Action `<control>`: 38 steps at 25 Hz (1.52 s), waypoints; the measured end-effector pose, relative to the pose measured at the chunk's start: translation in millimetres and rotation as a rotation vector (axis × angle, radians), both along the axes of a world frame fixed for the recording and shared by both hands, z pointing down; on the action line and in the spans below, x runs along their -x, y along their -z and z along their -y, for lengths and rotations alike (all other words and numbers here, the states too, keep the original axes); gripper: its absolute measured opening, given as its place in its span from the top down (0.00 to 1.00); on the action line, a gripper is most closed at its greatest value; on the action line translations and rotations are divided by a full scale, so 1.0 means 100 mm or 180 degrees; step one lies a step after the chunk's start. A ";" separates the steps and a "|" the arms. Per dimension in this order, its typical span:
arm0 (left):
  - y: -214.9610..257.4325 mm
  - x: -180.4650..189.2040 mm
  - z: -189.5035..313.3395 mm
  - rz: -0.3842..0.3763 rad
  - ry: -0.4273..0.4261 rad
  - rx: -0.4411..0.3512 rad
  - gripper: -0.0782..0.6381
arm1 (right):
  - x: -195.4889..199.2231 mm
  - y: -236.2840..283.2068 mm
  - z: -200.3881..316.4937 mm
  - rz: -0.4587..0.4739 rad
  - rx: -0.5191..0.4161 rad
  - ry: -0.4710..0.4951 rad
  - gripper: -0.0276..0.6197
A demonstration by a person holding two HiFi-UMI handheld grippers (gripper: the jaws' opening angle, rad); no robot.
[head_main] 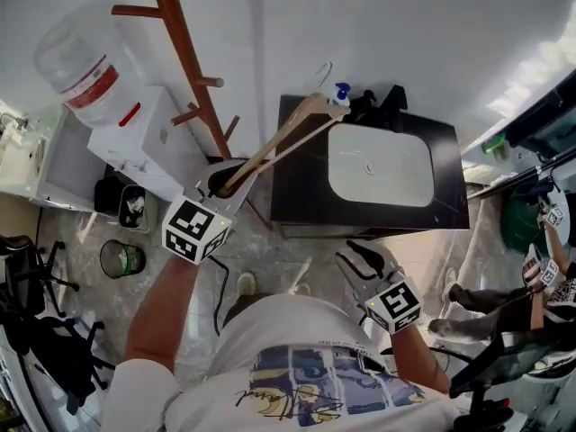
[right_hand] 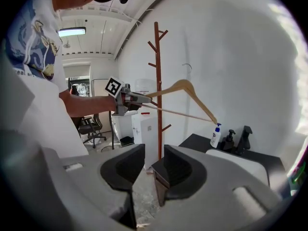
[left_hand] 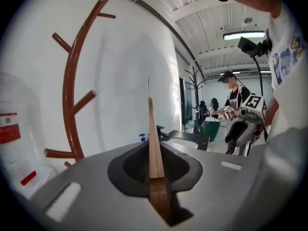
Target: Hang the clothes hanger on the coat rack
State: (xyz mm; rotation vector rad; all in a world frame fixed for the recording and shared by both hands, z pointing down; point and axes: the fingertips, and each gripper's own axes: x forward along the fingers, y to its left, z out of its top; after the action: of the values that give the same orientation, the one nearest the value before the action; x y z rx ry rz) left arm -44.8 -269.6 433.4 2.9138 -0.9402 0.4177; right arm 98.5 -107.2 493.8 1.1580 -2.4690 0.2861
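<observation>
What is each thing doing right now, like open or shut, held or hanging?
hanger: held in the air, not hung yet
left gripper: shut on the hanger's end
right gripper: open, empty
coat rack: upright, nothing hanging on it
soap bottle: upright on the counter

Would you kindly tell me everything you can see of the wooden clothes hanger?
The light wooden clothes hanger has sloping shoulders, a thin crossbar and a silver wire hook. The left hand-held gripper is shut on one end, holding it in the air beside the reddish-brown coat rack, hook free, not yet on any peg.
</observation>
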 end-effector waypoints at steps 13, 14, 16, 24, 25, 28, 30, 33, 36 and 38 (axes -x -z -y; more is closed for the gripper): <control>2.02 0.70 -0.03 -0.0414 0.0079 -0.0429 0.82 | 0.38 -0.02 0.18 0.0152 -0.0031 0.0280 0.77; 2.17 0.74 0.00 -0.0416 0.0119 -0.0461 0.82 | 0.41 -0.01 0.20 0.0167 -0.0041 0.0297 0.77; 2.43 0.79 0.09 -0.0423 0.0205 -0.0531 0.82 | 0.46 0.00 0.24 0.0201 -0.0067 0.0328 0.77; 3.15 0.85 0.56 -0.0523 0.0495 -0.0681 0.82 | 0.51 -0.02 0.32 0.0346 -0.0103 0.0373 0.77; 3.22 0.85 0.60 -0.0508 0.0531 -0.0695 0.82 | 0.50 -0.03 0.33 0.0361 -0.0105 0.0375 0.77; 3.38 0.85 0.68 -0.0467 0.0644 -0.0709 0.82 | 0.50 -0.02 0.31 0.0406 -0.0120 0.0388 0.77; 3.43 0.87 0.72 -0.0480 0.0719 -0.0679 0.82 | 0.49 -0.01 0.28 0.0425 -0.0131 0.0392 0.77; 3.40 0.89 0.82 -0.0483 0.0804 -0.0607 0.82 | 0.44 -0.02 0.29 0.0438 -0.0129 0.0392 0.77; 3.31 0.91 0.90 -0.0492 0.0887 -0.0536 0.82 | 0.37 -0.04 0.31 0.0431 -0.0117 0.0394 0.77; 3.27 0.94 0.92 -0.0496 0.0948 -0.0516 0.82 | 0.34 -0.03 0.30 0.0419 -0.0116 0.0397 0.77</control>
State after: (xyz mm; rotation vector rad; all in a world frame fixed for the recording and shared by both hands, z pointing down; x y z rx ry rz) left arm -138.6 -361.6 106.9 2.8207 -1.4119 0.0993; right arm 64.5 -137.6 496.5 1.0237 -2.6588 0.2909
